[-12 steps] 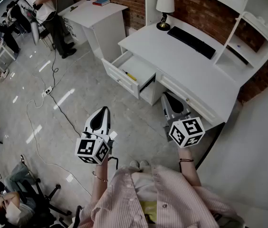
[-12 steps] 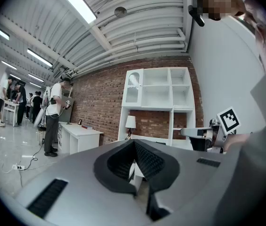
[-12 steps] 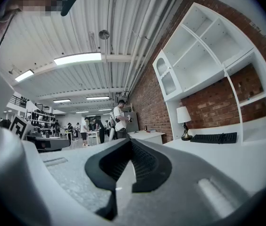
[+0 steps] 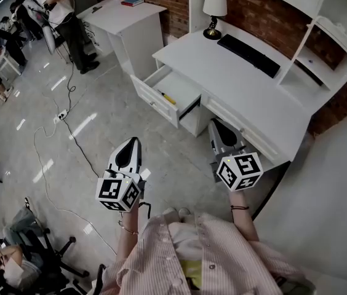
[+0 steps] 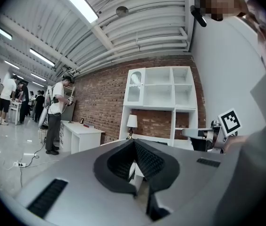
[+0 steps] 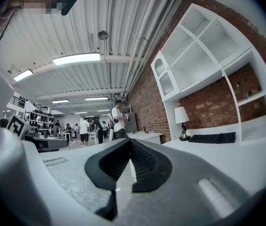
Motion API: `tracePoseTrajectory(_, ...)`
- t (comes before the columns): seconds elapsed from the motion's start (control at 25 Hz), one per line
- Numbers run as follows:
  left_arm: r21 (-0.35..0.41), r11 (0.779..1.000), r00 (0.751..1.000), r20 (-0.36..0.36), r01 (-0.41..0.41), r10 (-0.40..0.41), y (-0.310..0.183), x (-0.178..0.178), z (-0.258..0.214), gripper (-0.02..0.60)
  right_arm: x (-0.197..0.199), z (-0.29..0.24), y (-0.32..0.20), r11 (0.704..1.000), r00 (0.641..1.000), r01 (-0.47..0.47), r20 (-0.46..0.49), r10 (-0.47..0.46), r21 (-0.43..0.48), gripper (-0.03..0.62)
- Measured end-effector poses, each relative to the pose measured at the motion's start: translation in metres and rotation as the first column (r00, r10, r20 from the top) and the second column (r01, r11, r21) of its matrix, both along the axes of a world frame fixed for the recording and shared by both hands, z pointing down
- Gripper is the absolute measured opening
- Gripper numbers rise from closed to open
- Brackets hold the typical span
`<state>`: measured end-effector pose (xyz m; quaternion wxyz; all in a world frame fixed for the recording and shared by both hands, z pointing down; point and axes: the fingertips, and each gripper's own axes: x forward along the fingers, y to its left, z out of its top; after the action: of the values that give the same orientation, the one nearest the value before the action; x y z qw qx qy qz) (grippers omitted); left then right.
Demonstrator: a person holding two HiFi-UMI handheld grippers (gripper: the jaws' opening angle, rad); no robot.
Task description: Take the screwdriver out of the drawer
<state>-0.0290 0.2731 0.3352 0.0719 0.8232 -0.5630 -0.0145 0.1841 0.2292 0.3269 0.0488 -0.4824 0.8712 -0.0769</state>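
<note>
The screwdriver, with a yellow handle, lies in the open white drawer at the left end of the white desk. My left gripper hovers over the floor in front of the drawer, shut and holding nothing. My right gripper is held near the desk's front edge, to the right of the drawer, also shut and holding nothing. Both point level toward the desk. In the left gripper view the left gripper has its jaws meeting at the tip. The right gripper looks the same in its own view.
A lamp and a black keyboard sit on the desk, with white shelving at its right. A second white desk stands at the back left. A cable crosses the floor. People stand at the far left; one sits at the lower left.
Both grippers stay where they were, still shut. Only the people at the far left have shifted a little.
</note>
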Motion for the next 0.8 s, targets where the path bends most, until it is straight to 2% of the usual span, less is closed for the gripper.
tracePoseTrajectory(0.44, -0.042, 0.999, 1.0, -0.012, 0.025, -0.025, -0.013, -0.01, 0.011, 0.0, -0.013, 0.015, -0.018, 0.998, 1.0, 0.026, 0.016, -0.025, -0.063, 0.015)
tracePoseTrajectory(0.8, -0.08, 0.997, 0.999, -0.032, 0.023, -0.025, -0.064, -0.028, 0.032, 0.0, -0.033, 0.035, -0.073, 0.994, 1.0, 0.028, 0.011, -0.027, -0.105, 0.046)
